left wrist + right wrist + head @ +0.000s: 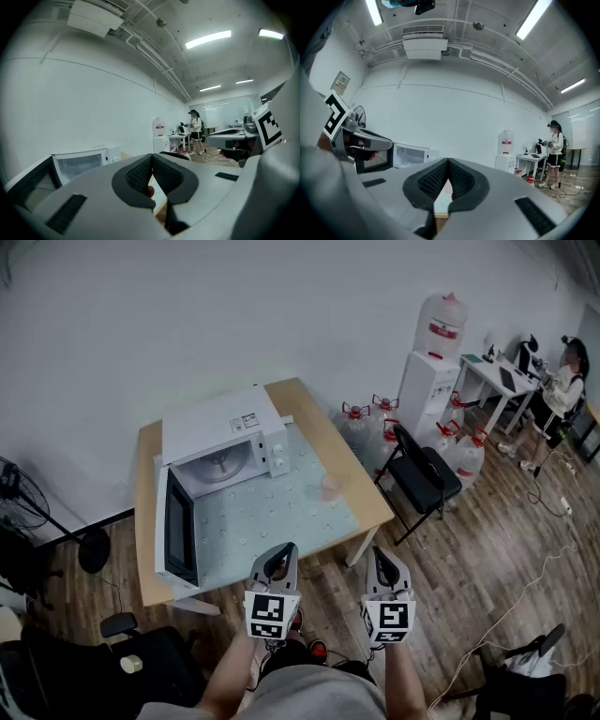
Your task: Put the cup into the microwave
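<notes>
A translucent pinkish cup [331, 486] stands upright on the right part of the pale mat on the wooden table [309, 418]. To its left is the white microwave [225, 427], its door [178, 526] swung wide toward the table's near left and its cavity with the turntable showing. The microwave [79, 164] also appears in the left gripper view, and at the left in the right gripper view [410, 157]. Both grippers hover off the table's near edge, short of the cup. The left gripper [286, 549] [152, 157] and the right gripper [377, 554] [448, 161] are shut with nothing held.
A black folding chair [427, 474] stands right of the table, with water bottles [370, 418] and a water dispenser [431, 362] behind it. A person [562, 381] stands at a desk far right. A fan [14, 484] is at the left, a black chair [141, 652] at lower left.
</notes>
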